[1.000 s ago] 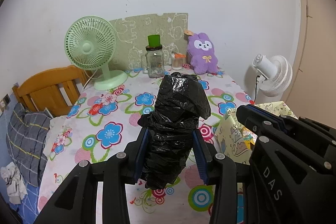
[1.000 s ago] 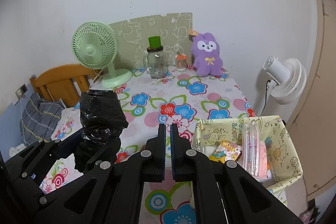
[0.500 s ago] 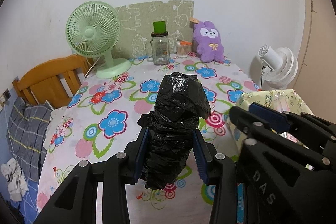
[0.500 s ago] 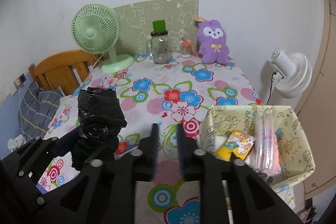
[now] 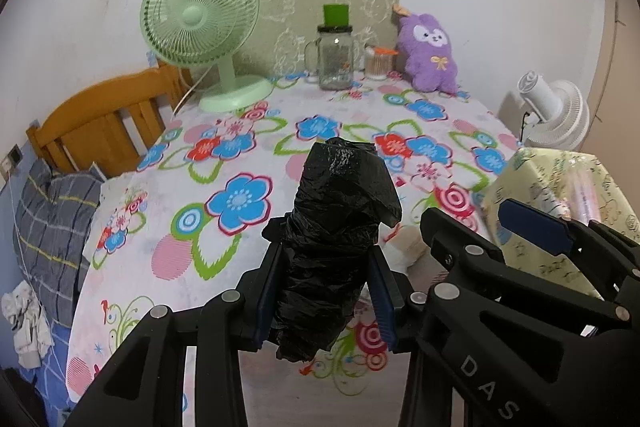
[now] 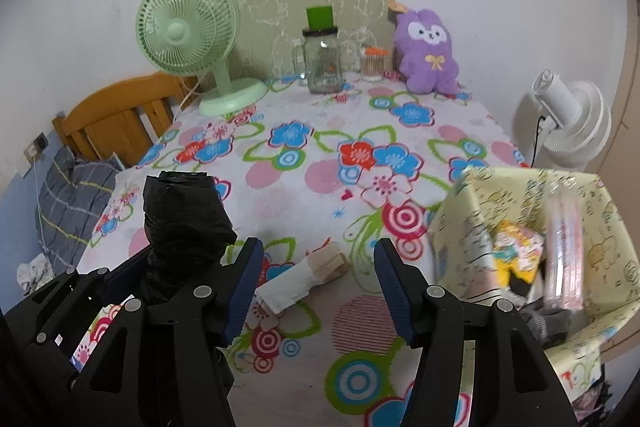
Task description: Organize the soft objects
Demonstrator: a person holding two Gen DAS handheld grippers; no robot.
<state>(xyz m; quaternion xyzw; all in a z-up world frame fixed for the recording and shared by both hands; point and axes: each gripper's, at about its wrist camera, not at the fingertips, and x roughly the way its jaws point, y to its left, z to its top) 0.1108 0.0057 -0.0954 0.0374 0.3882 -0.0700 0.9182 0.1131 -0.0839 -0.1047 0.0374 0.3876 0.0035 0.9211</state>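
A crumpled black plastic bag roll (image 5: 332, 239) stands upright between the blue pads of my left gripper (image 5: 326, 301), which is shut on it. The same black bag roll (image 6: 180, 223) shows at the left of the right wrist view. My right gripper (image 6: 318, 293) hangs over the flowered tablecloth (image 6: 320, 163) with its jaws opening and nothing between them. Just beyond its fingertips lies a white cloth bundle with a beige end (image 6: 308, 275). A yellow-green patterned basket (image 6: 560, 351) at the right holds a yellow packet and a clear pink pack. A purple plush toy (image 6: 428, 53) sits at the back.
At the table's far edge stand a green fan (image 6: 188, 39), a glass jar with a green lid (image 6: 322, 61) and a small jar of sticks (image 6: 372, 67). A white fan (image 6: 572, 123) stands off the right edge. A wooden headboard (image 6: 120, 115) and grey checked bedding (image 6: 68, 203) lie left.
My right gripper's jaws went from shut to wide apart. Both grippers sank toward the table, and the white cloth bundle came into the right wrist view.
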